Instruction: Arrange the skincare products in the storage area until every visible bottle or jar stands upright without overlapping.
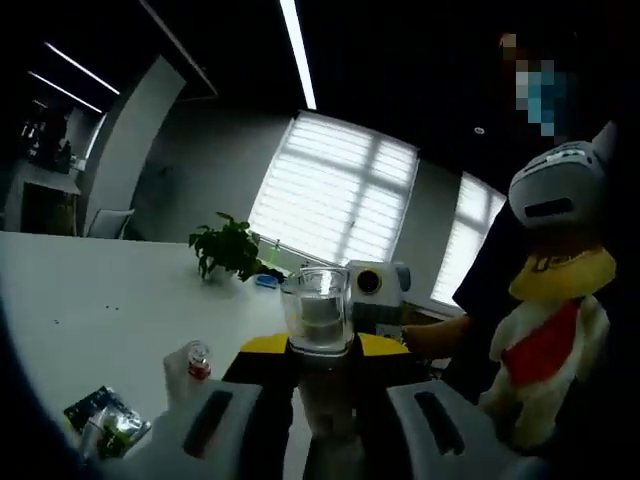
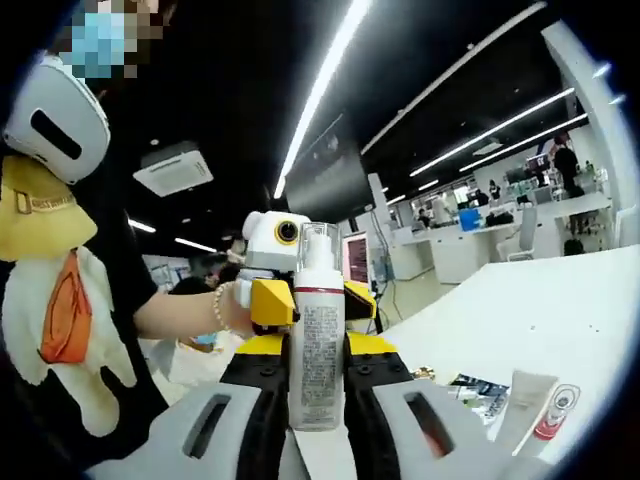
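While the left gripper (image 1: 325,420) pinches a clear-capped bottle (image 1: 318,330) upright above the white table (image 1: 90,300), the right gripper (image 2: 318,420) clamps a tall white pump bottle (image 2: 318,350). Near the table's right side lies a white red-marked tube (image 2: 540,405); a small red-collared vial (image 1: 198,362) stands left.

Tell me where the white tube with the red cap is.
In the right gripper view, the tube lies on the white table at lower right, beside a dark packet, right of the right gripper.
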Demonstrator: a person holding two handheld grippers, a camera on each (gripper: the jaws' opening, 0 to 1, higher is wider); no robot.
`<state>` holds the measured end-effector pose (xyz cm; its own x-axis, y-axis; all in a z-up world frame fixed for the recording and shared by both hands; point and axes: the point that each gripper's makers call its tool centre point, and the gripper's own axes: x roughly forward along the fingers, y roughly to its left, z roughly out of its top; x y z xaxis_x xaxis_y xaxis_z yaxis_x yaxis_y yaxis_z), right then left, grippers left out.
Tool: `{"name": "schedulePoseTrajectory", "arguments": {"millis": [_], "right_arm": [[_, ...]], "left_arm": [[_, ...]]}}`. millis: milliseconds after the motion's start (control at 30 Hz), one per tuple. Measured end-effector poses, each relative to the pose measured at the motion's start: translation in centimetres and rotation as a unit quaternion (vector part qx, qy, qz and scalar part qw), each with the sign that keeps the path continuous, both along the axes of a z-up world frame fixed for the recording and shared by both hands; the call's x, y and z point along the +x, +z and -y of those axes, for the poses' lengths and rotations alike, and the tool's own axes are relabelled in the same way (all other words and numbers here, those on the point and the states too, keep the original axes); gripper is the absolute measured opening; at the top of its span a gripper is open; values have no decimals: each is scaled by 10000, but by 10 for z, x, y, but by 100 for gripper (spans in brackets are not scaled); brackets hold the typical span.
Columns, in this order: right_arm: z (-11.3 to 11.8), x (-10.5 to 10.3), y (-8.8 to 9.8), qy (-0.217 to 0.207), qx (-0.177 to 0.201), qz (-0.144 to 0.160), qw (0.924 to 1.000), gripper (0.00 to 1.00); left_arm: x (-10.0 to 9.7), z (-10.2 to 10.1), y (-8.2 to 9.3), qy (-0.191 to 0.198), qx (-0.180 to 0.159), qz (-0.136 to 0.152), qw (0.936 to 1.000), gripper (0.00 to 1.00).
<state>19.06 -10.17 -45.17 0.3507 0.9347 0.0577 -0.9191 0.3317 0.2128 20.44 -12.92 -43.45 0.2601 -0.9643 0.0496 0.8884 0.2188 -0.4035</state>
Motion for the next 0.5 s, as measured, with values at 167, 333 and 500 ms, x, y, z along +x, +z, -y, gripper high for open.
{"name": "schedulePoseTrajectory", "arguments": {"millis": [167,333,500], "right_arm": [[16,29,-7,-1235,-298,156,9918,19],[28,45,-13,-2151,-1135,798,9667,19],[28,50,-10,-2658,-1802,1507,9350,19]], "left_arm": [[24,-2,-8,1050,-27,-225,9942,17],[34,-3,-16,1981,15,-549,9786,15],[36,-5,-13,2557,-201,-690,9641,13]]}}
